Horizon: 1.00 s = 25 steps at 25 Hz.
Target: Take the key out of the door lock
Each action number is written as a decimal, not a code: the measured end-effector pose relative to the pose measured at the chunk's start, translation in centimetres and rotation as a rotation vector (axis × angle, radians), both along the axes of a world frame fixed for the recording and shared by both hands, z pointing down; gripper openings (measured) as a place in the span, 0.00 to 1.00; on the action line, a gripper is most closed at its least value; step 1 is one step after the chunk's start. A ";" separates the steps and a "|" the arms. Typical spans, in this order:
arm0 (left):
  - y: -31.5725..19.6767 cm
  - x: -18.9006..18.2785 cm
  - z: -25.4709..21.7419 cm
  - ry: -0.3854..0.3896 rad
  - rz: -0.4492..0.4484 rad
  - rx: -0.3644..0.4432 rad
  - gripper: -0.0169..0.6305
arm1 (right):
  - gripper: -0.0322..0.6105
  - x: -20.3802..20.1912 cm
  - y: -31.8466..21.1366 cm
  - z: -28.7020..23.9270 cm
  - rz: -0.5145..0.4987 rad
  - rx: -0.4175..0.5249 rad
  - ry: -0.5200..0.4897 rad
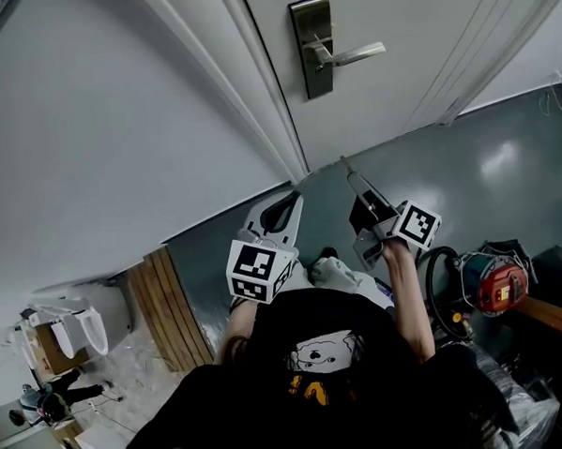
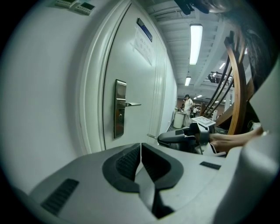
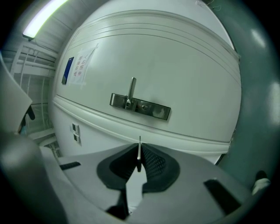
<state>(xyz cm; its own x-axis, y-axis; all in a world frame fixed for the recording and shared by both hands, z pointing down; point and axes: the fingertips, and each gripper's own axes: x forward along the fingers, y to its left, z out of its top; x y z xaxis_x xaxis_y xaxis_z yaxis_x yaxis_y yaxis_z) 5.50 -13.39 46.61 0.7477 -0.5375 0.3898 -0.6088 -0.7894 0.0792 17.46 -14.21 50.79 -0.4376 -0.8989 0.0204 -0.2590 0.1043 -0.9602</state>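
The white door carries a steel lock plate (image 1: 311, 46) with a lever handle (image 1: 352, 54), at the top of the head view. No key shows in the plate (image 3: 140, 106). My right gripper (image 1: 350, 180) is back from the door, level, shut on the key (image 3: 139, 152), a thin metal blade that sticks out beyond the pads. The key's tip (image 1: 343, 160) points toward the door's lower part. My left gripper (image 1: 295, 199) hangs beside it, to the left, shut with nothing between the pads (image 2: 127, 162). In the left gripper view the right gripper (image 2: 162, 138) shows ahead of the plate (image 2: 119, 108).
The door frame (image 1: 255, 89) and a white wall (image 1: 88, 135) stand left of the door. Wooden planks (image 1: 168, 309) lie on the grey floor at the left. A red power tool (image 1: 496, 287) and a black hose (image 1: 444, 290) sit at the right.
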 end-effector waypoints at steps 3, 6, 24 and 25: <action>0.0 -1.0 0.4 -0.008 -0.018 -0.010 0.04 | 0.08 -0.5 0.3 0.6 -0.009 -0.011 0.005; -0.1 -2.5 0.2 -0.005 -0.041 -0.003 0.04 | 0.08 -1.5 0.5 0.2 -0.017 -0.007 0.002; 6.2 -15.3 -0.2 0.039 -0.155 0.025 0.04 | 0.08 -13.7 7.5 -3.0 -0.140 0.050 0.165; 6.8 -16.1 -0.2 0.042 -0.160 0.027 0.04 | 0.08 -14.5 8.0 -3.3 -0.147 0.058 0.170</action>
